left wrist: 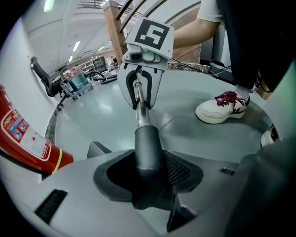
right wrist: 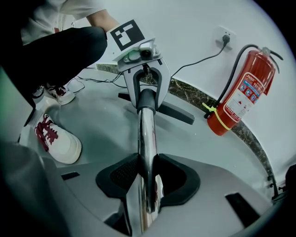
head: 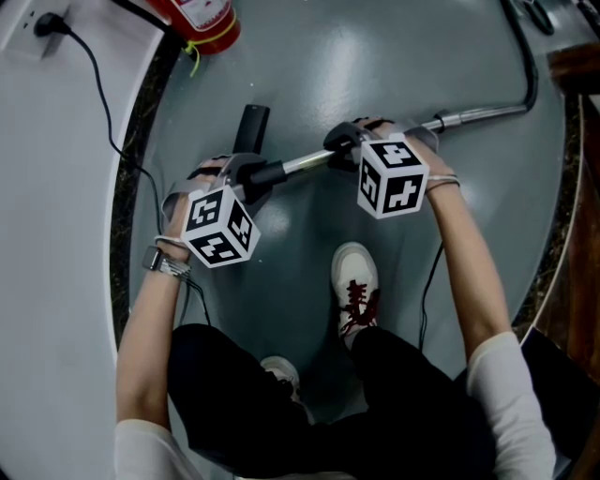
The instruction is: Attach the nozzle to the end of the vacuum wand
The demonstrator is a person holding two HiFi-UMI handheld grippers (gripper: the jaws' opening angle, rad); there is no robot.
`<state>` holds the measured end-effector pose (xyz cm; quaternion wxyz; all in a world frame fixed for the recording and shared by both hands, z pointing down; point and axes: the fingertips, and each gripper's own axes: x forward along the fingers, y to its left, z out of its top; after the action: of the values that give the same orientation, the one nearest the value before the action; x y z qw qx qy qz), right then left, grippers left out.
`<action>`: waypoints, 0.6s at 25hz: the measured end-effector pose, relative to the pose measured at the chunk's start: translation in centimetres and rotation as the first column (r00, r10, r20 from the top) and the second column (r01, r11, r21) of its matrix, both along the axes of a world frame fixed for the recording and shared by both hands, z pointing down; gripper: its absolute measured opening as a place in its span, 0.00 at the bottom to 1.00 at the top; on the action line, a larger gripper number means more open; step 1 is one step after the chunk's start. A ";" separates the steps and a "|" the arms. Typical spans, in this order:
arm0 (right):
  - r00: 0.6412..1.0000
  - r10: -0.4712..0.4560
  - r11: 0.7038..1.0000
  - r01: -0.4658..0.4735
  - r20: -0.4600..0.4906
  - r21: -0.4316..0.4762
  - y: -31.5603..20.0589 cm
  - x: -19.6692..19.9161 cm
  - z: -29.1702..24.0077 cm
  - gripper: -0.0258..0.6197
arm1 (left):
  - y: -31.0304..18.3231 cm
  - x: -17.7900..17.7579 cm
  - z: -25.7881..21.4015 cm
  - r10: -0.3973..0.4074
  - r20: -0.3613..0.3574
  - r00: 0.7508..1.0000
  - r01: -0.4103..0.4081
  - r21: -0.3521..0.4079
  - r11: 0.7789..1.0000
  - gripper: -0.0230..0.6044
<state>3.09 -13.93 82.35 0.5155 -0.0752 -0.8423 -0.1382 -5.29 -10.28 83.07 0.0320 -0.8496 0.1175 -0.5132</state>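
Note:
The chrome vacuum wand (head: 478, 114) runs across the grey floor from upper right to centre. My right gripper (head: 352, 150) is shut on the wand (right wrist: 147, 139), whose tube is pressed between both dark pads. At the wand's left end is the black nozzle (head: 251, 127), its flat head (right wrist: 178, 112) lying on the floor. My left gripper (head: 251, 175) is shut on the nozzle's black neck (left wrist: 147, 148), which sits over the wand's end (left wrist: 141, 111). The two grippers face each other along the tube. How deep the wand sits inside the neck is hidden.
A red fire extinguisher (head: 206, 19) stands by the curved wall behind the nozzle. A wall socket (head: 42, 23) with a black cable is at top left. The person's white shoe (head: 354, 281) is just below the wand. A dark hose (head: 530, 56) leads off at top right.

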 end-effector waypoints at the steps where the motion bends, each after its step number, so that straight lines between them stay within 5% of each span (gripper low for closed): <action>1: 1.000 -0.006 1.000 0.006 -0.010 0.003 0.1 0.0 0.2 0.28 | 0.1 0.0 0.1 0.000 0.001 1.000 0.000 -0.002 1.000 0.33; 6: 0.998 -0.035 0.999 0.036 -0.051 0.015 0.5 -0.1 1.0 0.27 | 0.3 0.0 0.6 0.001 0.000 1.000 -0.001 -0.008 1.000 0.33; 15: 0.999 -0.017 0.999 0.019 -0.045 0.035 -0.2 0.4 0.2 0.27 | -0.1 0.8 0.0 -0.098 -0.112 0.989 0.090 -0.066 0.994 0.33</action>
<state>3.48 -14.18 82.51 0.5343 -0.0767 -0.8273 -0.1559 -4.53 -10.40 83.09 -0.0250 -0.8719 0.1433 -0.4676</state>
